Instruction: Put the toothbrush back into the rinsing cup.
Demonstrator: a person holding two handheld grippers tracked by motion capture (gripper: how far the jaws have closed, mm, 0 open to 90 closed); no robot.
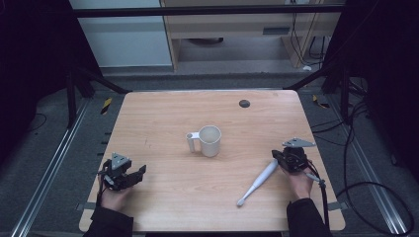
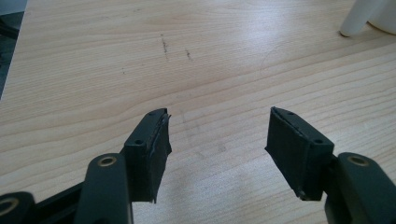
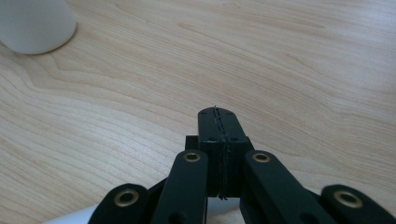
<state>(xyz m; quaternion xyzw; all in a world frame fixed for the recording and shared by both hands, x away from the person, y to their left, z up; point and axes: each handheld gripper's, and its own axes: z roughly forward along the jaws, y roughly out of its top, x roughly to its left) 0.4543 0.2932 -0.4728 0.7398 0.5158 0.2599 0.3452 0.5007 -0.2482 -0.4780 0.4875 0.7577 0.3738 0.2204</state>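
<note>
Jaws first: the left gripper (image 1: 129, 177) has its jaws spread wide with nothing but bare wood between them, plain to see in the left gripper view. The right gripper (image 3: 218, 122) has its jaws pressed flat together, pad on pad, nothing pinched.

So where's the work? A white plastic electric toothbrush (image 1: 258, 181) lies flat on the light wooden worktop (image 1: 163, 123), lower right of the high view, running diagonally with its brush end toward the bottom and its thick handle end up by the right gripper, just beside it or under it. Touching or not, hard to call from above. A sliver of white shows at the bottom left of the right gripper view, tucked below the linkage, probably that handle. The white ceramic mug with a side handle (image 1: 208, 140) stands upright mid-frame, mouth up, well apart from the brush.

Looks like the step is picking up the toothbrush, likely to stand it in the mug. Best guess for doing it well: the person should open the right jaws first, since shut ones will only shove the brush around. Then back off a little so the handle sits in front of the pads, come down across the thick part square-on, and close gently. Round handles roll. The left gripper is already open and could steady the mug.
</note>
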